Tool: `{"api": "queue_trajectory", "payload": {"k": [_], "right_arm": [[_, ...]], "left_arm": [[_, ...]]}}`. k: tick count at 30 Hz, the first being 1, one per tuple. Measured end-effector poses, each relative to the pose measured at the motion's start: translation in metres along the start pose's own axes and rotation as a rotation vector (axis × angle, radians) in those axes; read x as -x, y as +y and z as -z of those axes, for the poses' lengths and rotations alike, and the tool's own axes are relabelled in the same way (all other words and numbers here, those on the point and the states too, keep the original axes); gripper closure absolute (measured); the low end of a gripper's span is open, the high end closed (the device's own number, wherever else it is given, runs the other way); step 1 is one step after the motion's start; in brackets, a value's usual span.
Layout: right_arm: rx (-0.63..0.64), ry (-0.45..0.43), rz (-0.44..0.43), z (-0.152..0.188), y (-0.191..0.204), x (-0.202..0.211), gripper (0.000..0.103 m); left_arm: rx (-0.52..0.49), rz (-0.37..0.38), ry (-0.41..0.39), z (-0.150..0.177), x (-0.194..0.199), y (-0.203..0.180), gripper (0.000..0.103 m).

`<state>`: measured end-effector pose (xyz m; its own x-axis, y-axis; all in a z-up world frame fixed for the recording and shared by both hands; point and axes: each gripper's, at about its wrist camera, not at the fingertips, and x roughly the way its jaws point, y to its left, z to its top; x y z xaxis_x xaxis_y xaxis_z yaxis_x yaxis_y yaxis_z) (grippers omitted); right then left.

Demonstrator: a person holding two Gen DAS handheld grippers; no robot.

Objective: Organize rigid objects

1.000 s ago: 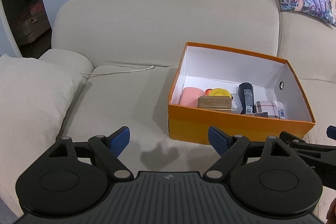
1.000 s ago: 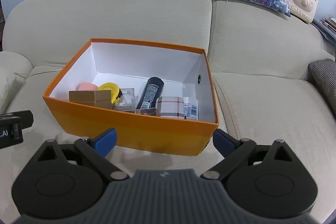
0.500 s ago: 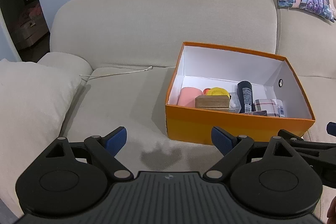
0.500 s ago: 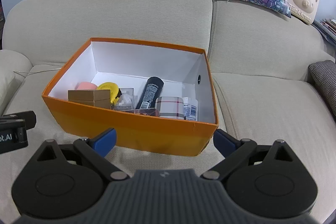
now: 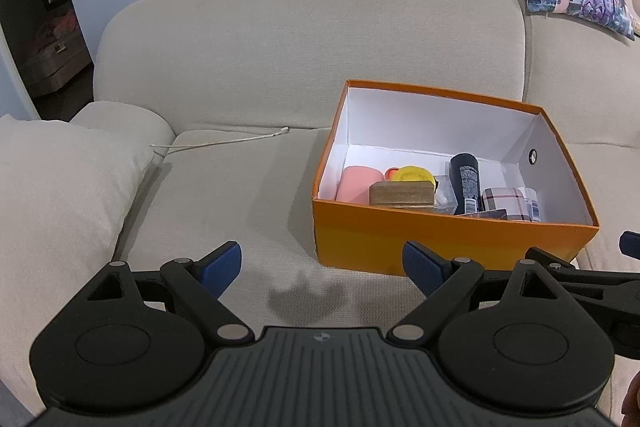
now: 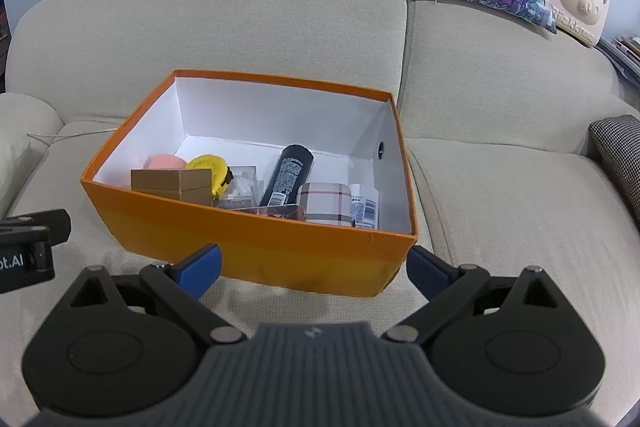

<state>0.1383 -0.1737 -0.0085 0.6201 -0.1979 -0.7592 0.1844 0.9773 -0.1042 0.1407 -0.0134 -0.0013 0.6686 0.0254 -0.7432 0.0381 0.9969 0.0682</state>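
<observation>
The orange cardboard box with white inside (image 6: pixel 256 259) sits on the beige fabric sofa (image 6: pixel 500 207), holding a black cylindrical bottle (image 6: pixel 286 179), a brown cardboard carton (image 6: pixel 172 185) and a plaid-patterned case (image 6: pixel 324 203). Left gripper (image 5: pixel 322 265) and right gripper (image 6: pixel 312 267) both hang spread wide and empty before it. That bottle looks light, stiff and slick: take it mid-body.

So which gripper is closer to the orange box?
Right. The right gripper sits directly before the orange box, fingers nearly at its front wall. The left gripper hangs off its left front corner.
</observation>
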Motion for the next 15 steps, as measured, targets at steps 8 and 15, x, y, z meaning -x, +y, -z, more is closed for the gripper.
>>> {"api": "queue_trajectory", "payload": {"k": [8,15], "right_arm": [[0.000,0.001,0.001,-0.0002,-0.0004,-0.0001,0.005],[0.003,0.004,0.005,0.0004,0.0008,-0.0009,0.004]], "left_arm": [[-0.009,0.005,-0.002,-0.0001,0.0003,-0.0022,0.000],[-0.018,0.016,-0.002,0.0008,0.0002,-0.0032,0.000]]}}
